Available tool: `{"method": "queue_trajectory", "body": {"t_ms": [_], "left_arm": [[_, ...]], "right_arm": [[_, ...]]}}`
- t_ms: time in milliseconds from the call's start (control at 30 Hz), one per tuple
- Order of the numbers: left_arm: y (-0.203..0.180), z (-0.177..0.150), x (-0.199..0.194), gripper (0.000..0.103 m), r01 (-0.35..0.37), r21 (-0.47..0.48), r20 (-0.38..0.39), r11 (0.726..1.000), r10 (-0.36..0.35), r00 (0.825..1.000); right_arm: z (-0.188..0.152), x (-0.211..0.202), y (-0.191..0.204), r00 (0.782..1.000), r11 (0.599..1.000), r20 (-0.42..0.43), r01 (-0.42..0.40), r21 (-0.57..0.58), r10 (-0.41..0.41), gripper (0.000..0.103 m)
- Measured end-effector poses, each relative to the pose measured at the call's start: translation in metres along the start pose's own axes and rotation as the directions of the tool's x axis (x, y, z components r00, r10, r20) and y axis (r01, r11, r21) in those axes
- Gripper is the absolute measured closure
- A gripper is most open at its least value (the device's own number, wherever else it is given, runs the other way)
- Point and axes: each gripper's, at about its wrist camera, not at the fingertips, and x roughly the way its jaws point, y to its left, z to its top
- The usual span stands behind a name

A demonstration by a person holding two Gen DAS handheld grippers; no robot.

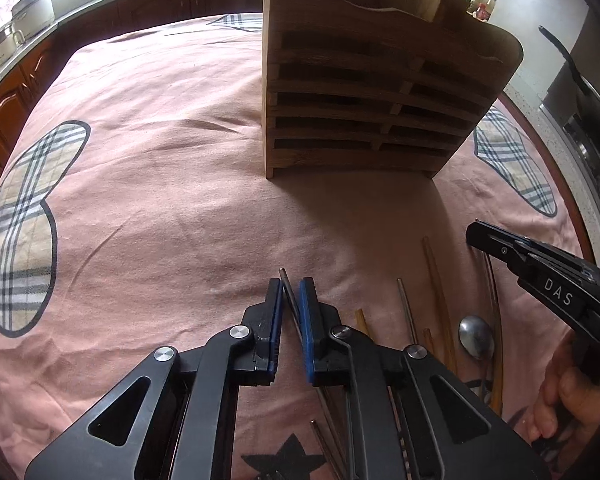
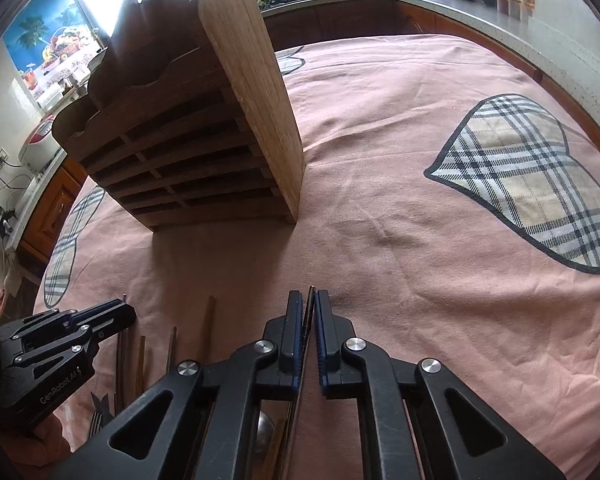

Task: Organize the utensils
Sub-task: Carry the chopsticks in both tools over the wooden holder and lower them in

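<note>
Black linkage arms filled the near edge of both wrist views. On the left, the left claw (image 1: 290,304) was pressed nearly together on a thin metal rod (image 1: 285,280), seemingly a steel chopstick, whose tip poked out just beyond the blue pads (image 1: 306,320). To its right, more utensils lay loose on the pink cloth (image 1: 160,200) over the counter: wooden chopsticks (image 1: 436,280), another metal rod (image 1: 406,304) and a spoon (image 1: 476,336). Farther right, the right claw (image 2: 309,320) was likewise pinched on a slim dark rod (image 2: 310,308). The wooden utensil rack (image 1: 364,120) stood at the far side, well apart from both claws. To do the step well, each rod probably wanted lifting straight up with the grip kept firm, since a thin, smooth piece may pivot or slip; then tipping it upright before lowering it into a rack compartment.
</note>
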Motion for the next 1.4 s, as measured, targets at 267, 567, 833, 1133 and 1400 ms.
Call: {"method": "queue_trajectory", "body": {"t_ms": [267,567,833,1133,1400], "left_arm": [[0.009,-0.003,-0.045,0.096,0.087,-0.033,0.073,0.996,-0.084,0.994],[0.017,-0.029,-0.118,0.097,0.184,-0.060,0.195,0.981,-0.169,0.966],[0.020,-0.054,-0.164,0.098,0.242,-0.055,0.281,0.969,-0.218,0.935],[0.017,-0.074,-0.197,0.099,0.263,-0.026,0.358,0.965,-0.236,0.903],[0.014,-0.075,-0.217,0.100,0.259,0.000,0.420,0.966,-0.235,0.877]], "right_arm": [[-0.001,-0.045,-0.007,0.992,0.992,0.051,-0.118,0.032,0.116,0.099],[-0.007,-0.109,0.016,0.971,0.983,0.153,-0.181,-0.018,0.182,0.099],[-0.016,-0.144,0.030,0.953,0.977,0.217,-0.203,-0.063,0.212,0.099],[-0.025,-0.183,0.033,0.926,0.973,0.300,-0.212,-0.091,0.230,0.099],[-0.020,-0.211,0.036,0.896,0.972,0.379,-0.201,-0.118,0.231,0.099]]}}
